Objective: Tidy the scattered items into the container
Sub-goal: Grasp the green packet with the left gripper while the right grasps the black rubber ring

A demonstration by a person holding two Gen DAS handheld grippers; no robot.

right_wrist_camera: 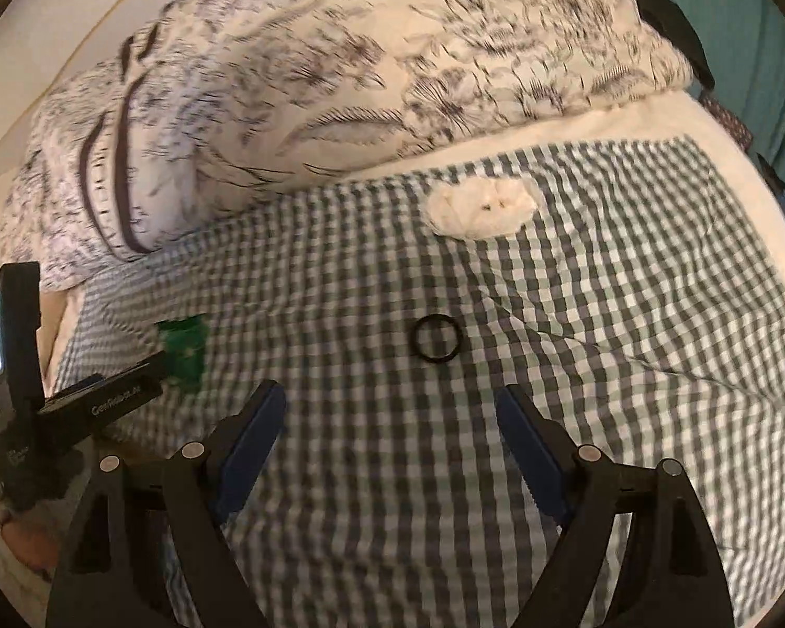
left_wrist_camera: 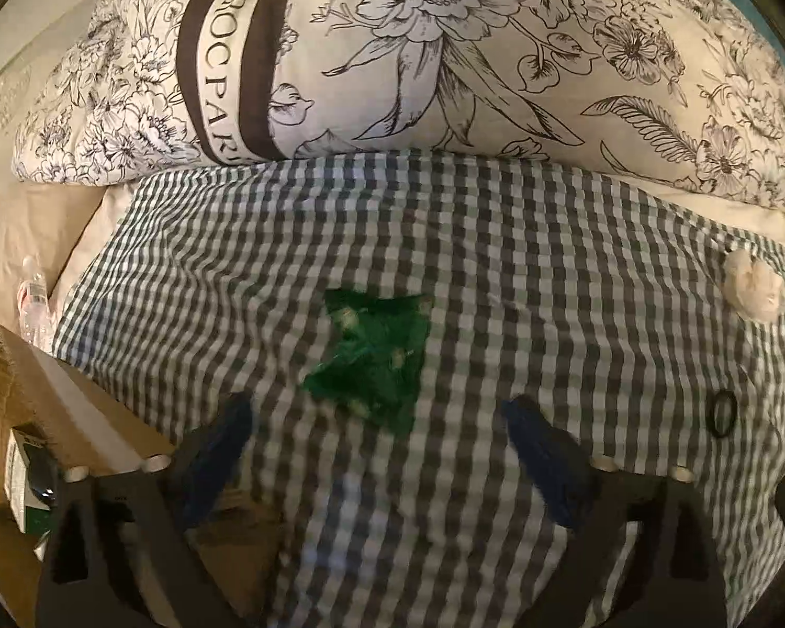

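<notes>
A crumpled green wrapper [left_wrist_camera: 374, 353] lies on the checked cloth [left_wrist_camera: 497, 261], just ahead of my left gripper [left_wrist_camera: 377, 418], which is open and empty above the cloth. A black ring [right_wrist_camera: 436, 339] rests flat on the cloth ahead of my right gripper [right_wrist_camera: 390, 408], which is open with nothing between its blue pads [right_wrist_camera: 528, 450]. Farther back sits a crumpled white tissue [right_wrist_camera: 481, 206]. The ring [left_wrist_camera: 723, 413] and tissue [left_wrist_camera: 753, 290] also show at the right of the left wrist view. The green wrapper [right_wrist_camera: 183, 348] appears at the left of the right wrist view, partly behind the left gripper's body [right_wrist_camera: 99, 403].
A cardboard box [left_wrist_camera: 52, 418] with a small carton [left_wrist_camera: 26, 476] inside stands at the cloth's left edge. A plastic bottle [left_wrist_camera: 34, 303] lies beside it. A flower-print duvet [left_wrist_camera: 445, 52] is heaped along the far side of the bed. A hand [right_wrist_camera: 26, 539] holds the left gripper.
</notes>
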